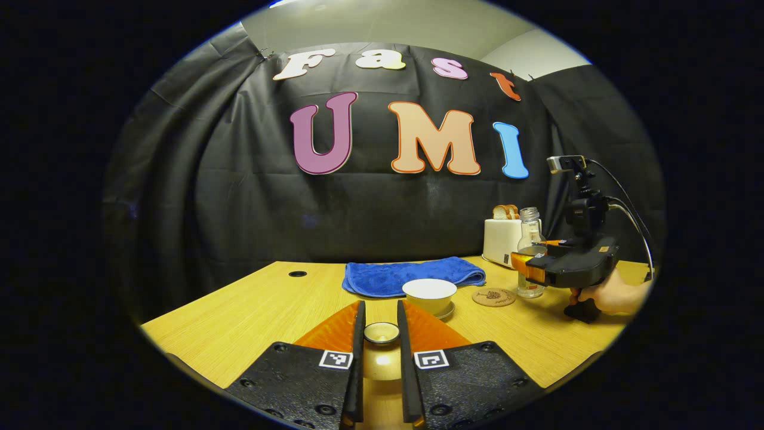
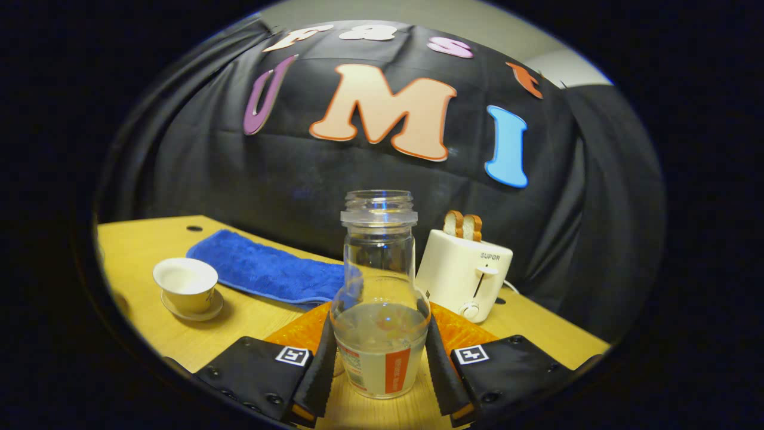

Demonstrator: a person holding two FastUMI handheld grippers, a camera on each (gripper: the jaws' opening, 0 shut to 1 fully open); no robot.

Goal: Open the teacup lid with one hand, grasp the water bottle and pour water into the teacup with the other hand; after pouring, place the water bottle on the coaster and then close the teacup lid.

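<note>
Now gripping the small round white teacup lid between both fingers of the left gripper, held up above the light wooden table. Beyond it, open white porcelain teacup on its saucer, near a folded blue towel. Clamped around the clear glass water bottle with the right gripper, both fingers pressing its lower sides; bottle upright, uncapped, partly filled, standing on the table. Round brown cork coaster just beside the bottle, between it and the teacup. Behind, white toaster with two bread slices.
</note>
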